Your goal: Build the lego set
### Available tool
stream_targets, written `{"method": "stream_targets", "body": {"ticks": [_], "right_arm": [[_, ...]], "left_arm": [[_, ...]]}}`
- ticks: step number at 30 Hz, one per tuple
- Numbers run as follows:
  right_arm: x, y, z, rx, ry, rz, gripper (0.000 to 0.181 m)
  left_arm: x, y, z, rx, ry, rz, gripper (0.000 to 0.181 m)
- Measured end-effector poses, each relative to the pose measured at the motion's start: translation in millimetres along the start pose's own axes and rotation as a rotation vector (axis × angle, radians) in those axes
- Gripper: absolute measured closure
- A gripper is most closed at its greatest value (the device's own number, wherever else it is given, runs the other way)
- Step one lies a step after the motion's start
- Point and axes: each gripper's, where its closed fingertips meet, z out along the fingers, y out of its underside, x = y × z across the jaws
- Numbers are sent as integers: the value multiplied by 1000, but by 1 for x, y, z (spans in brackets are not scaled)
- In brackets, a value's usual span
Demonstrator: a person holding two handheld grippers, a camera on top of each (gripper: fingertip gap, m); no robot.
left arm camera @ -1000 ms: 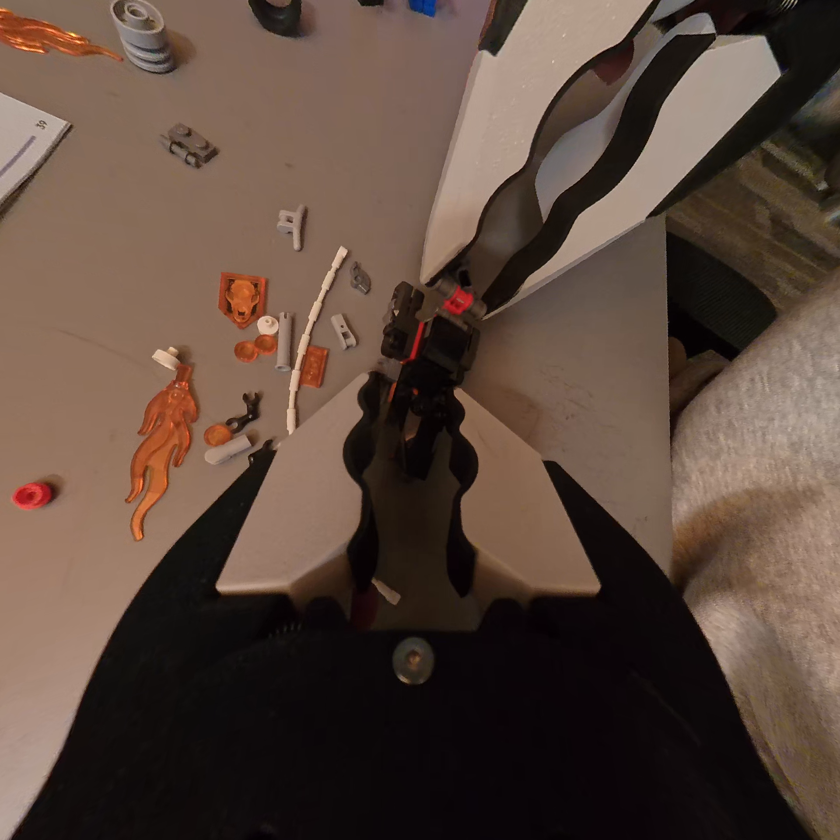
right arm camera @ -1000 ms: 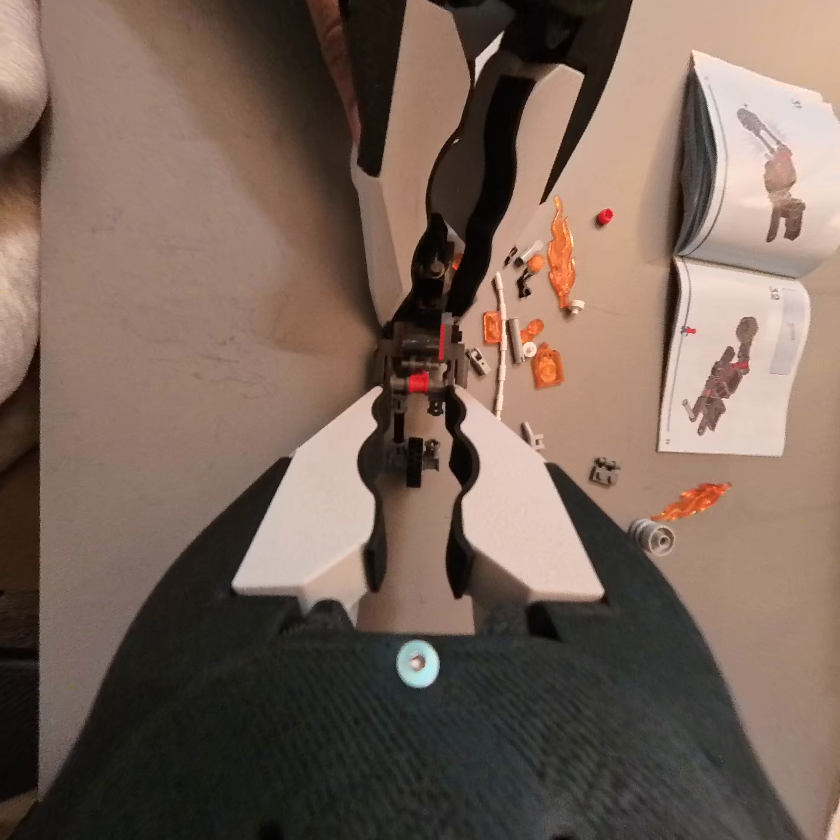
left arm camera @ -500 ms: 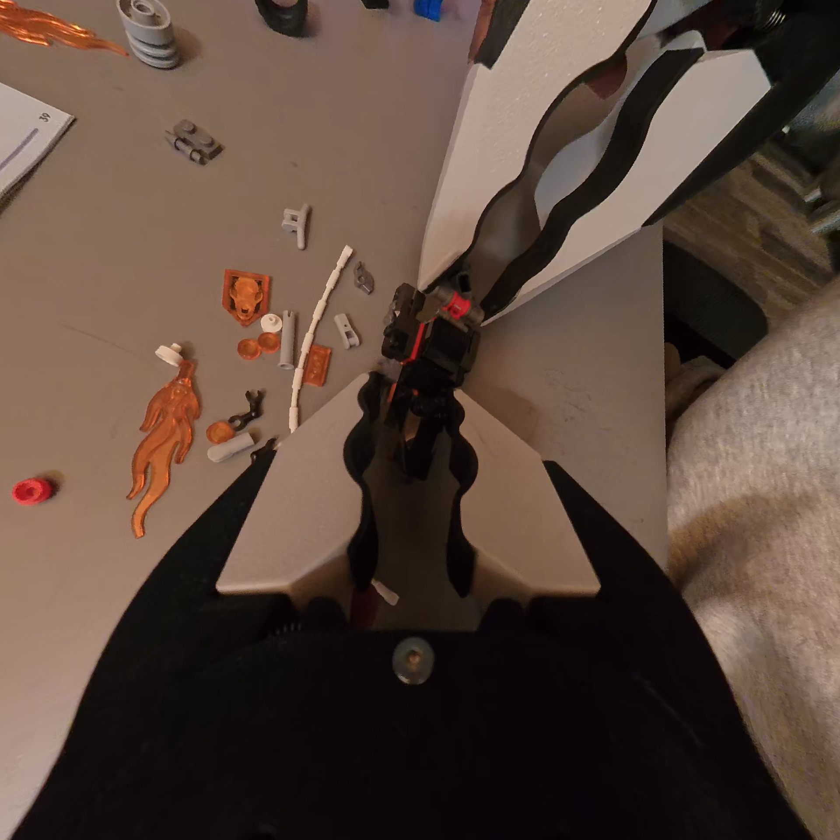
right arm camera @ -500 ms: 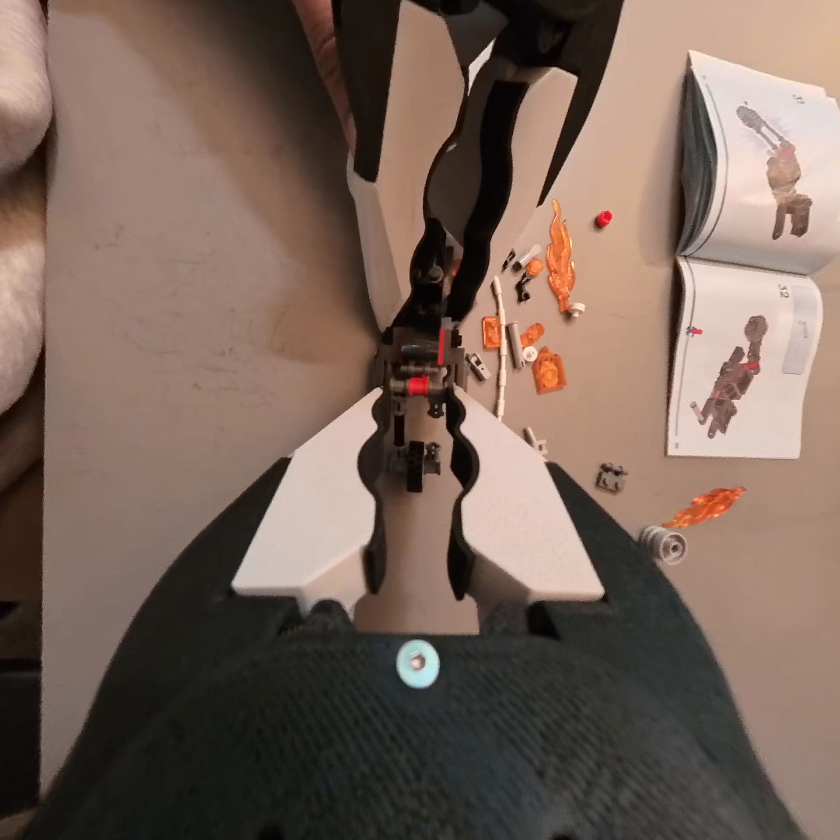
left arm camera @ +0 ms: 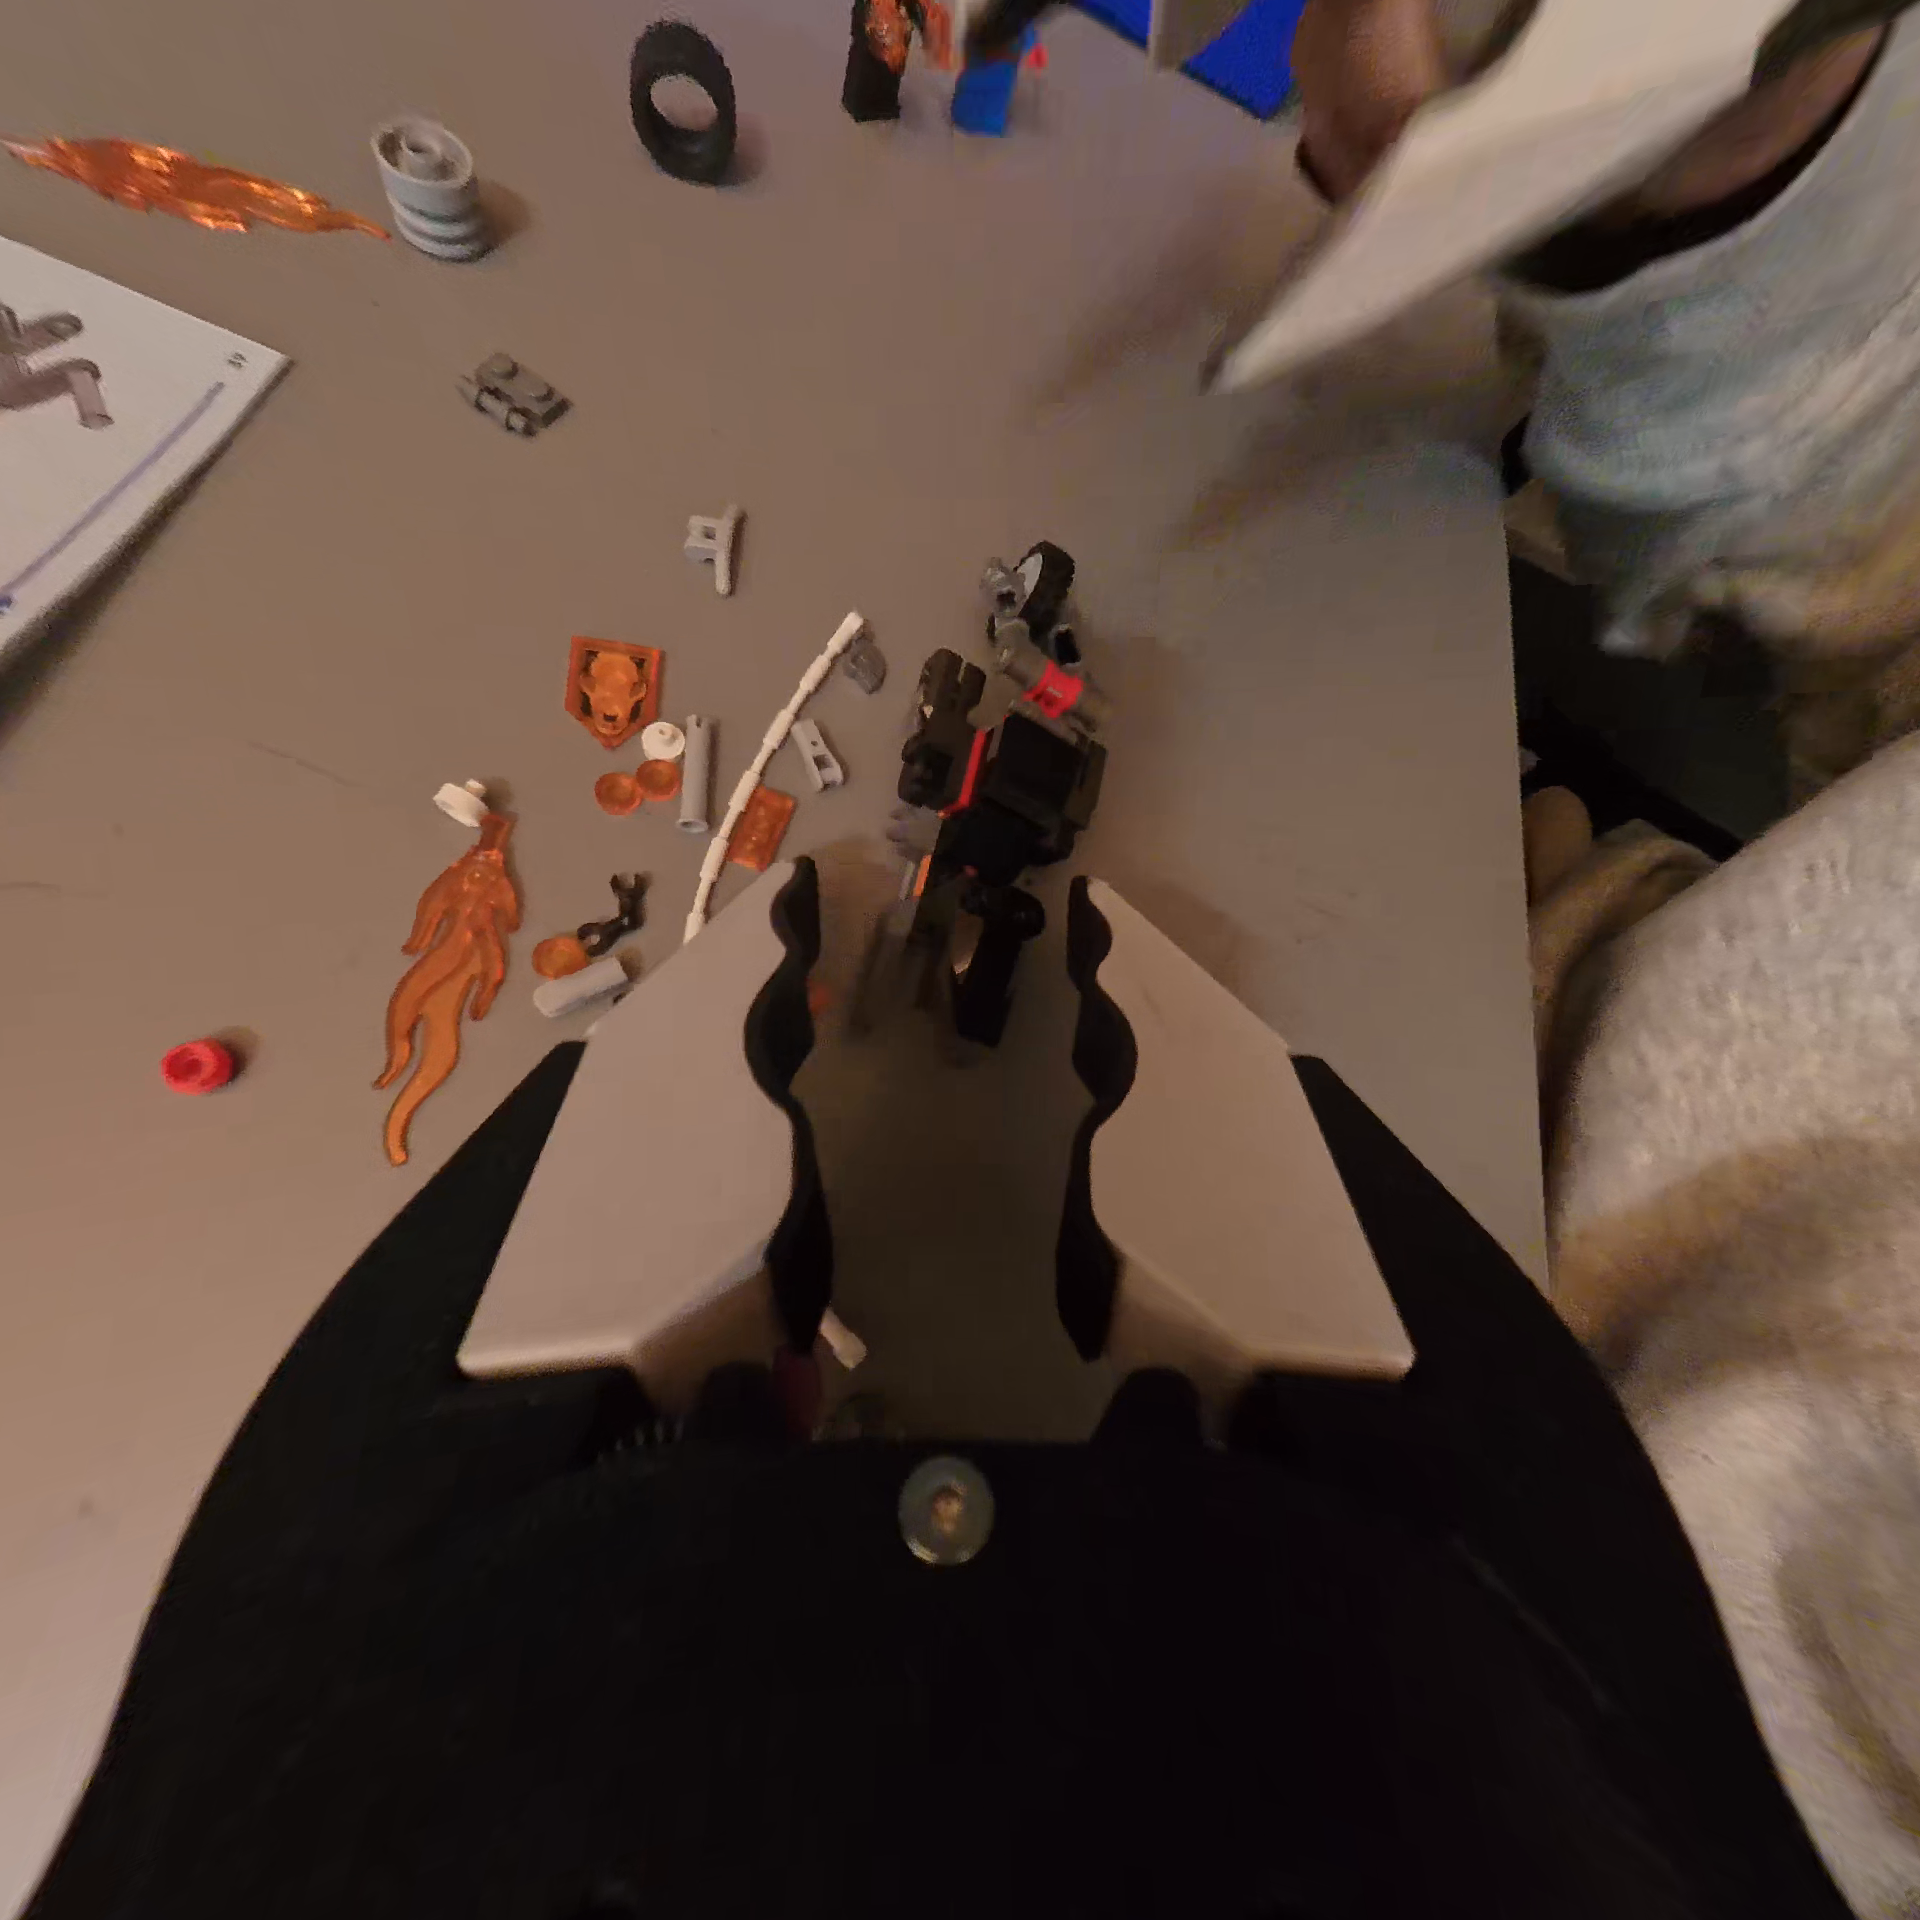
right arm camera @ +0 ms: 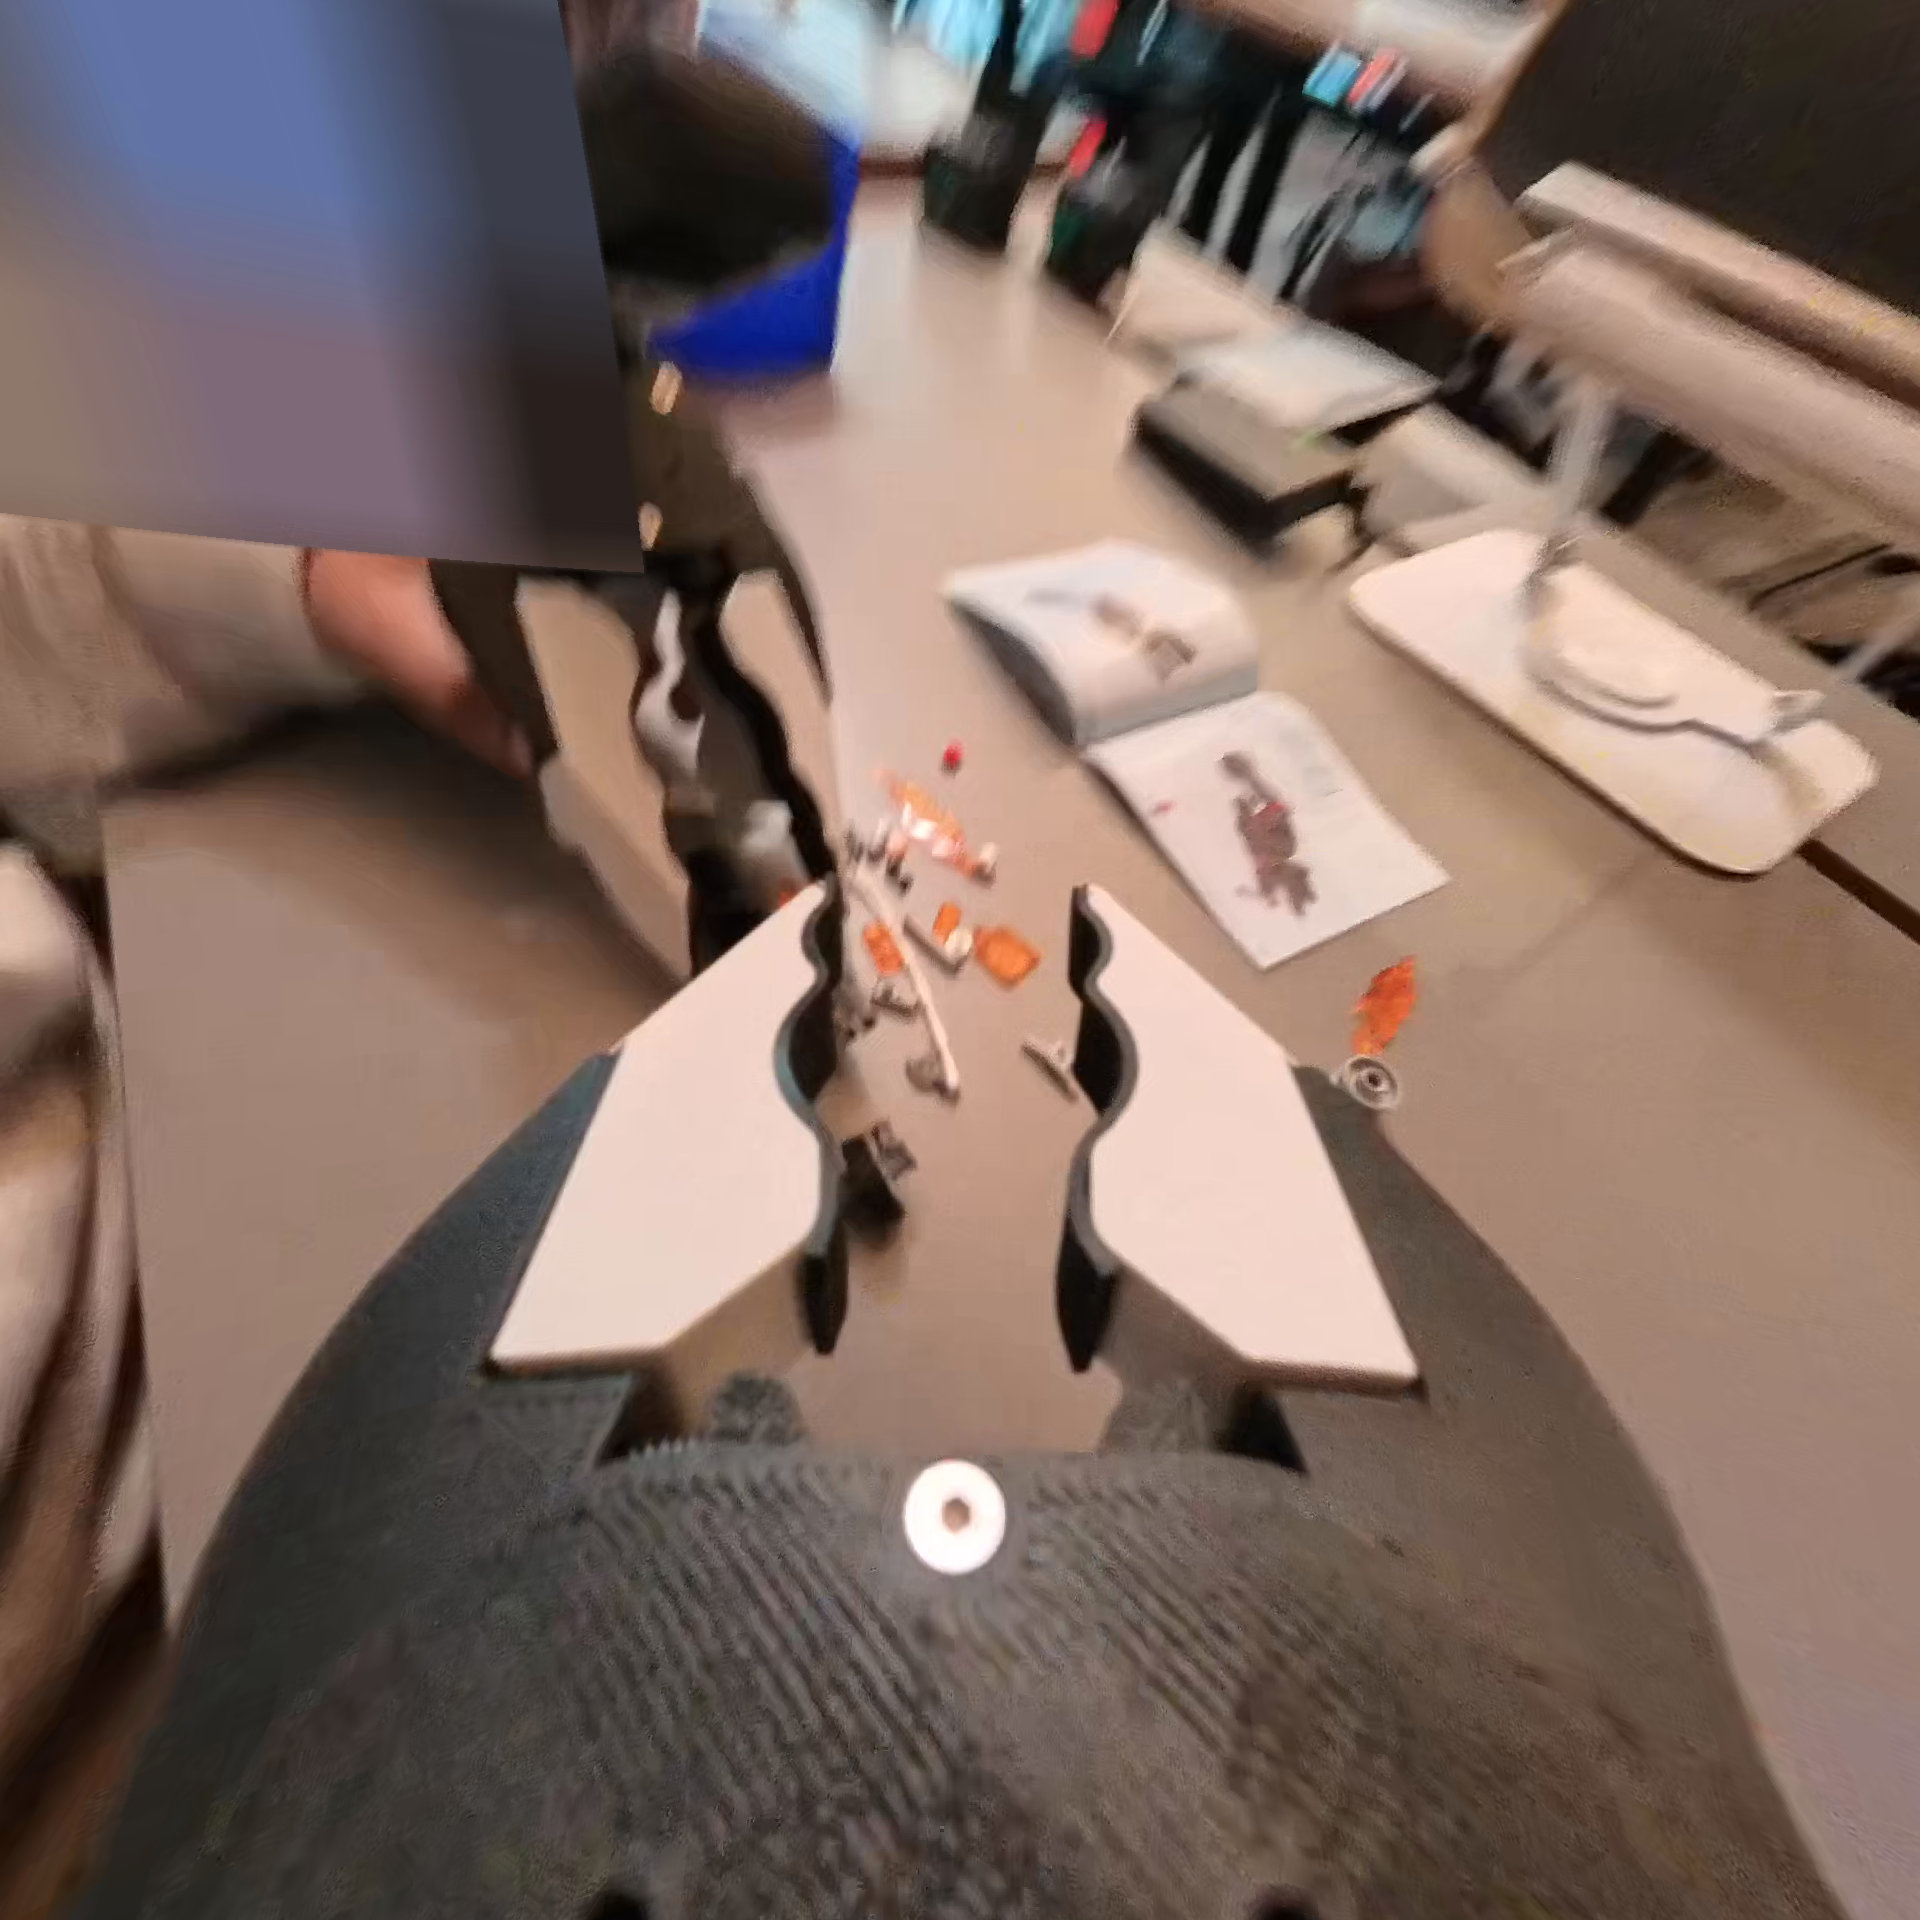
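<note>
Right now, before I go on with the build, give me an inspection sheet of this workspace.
Surface: grey table, scuffed.
Job's things: black-and-red lego model lies on the table; open instruction booklet.
Clutter: orange flame piece, red stud, white chain, grey wheel hub, black tyre.
Grippers: left gripper open around the model's end; right gripper open, empty, raised.
Cables: nothing seen.
Surroundings: blurred room, white tray.

Grey table point(left arm camera: 1299, 727), white tray point(right arm camera: 1621, 717) at far right w/ pale item, blurred dark shapes at back
</note>
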Motion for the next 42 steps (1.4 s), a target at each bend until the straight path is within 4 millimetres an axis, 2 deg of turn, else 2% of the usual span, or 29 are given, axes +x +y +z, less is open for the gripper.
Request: {"method": "stream_targets", "body": {"ticks": [2,3,6,7,10,15,21,23,26,42], "right_arm": [[15,-13,-10,186,60,130,143],[21,-14,-15,257,76,184,144],[28,4,-19,351,84,274,148],[25,8,-18,337,64,278,143],[26,17,-21,280,118,204,150],[22,17,-15,259,133,166,150],[25,15,-18,283,138,184,151],[25,14,-19,292,138,193,152],[25,14,-19,291,142,191,152],[25,14,-18,286,144,186,152]], "left_arm": [[3,-3,-2,23,14,20,134],[5,-4,-3,29,14,37,134],[11,-2,-4,20,-5,111,136],[11,0,-4,10,-18,138,138],[8,4,-5,-6,-57,178,150],[5,6,-5,-11,-41,129,164],[6,7,-5,-9,6,44,161],[5,7,-4,-15,4,32,148],[5,8,-4,-19,-2,43,140],[7,9,-2,-30,-16,79,143]]}}
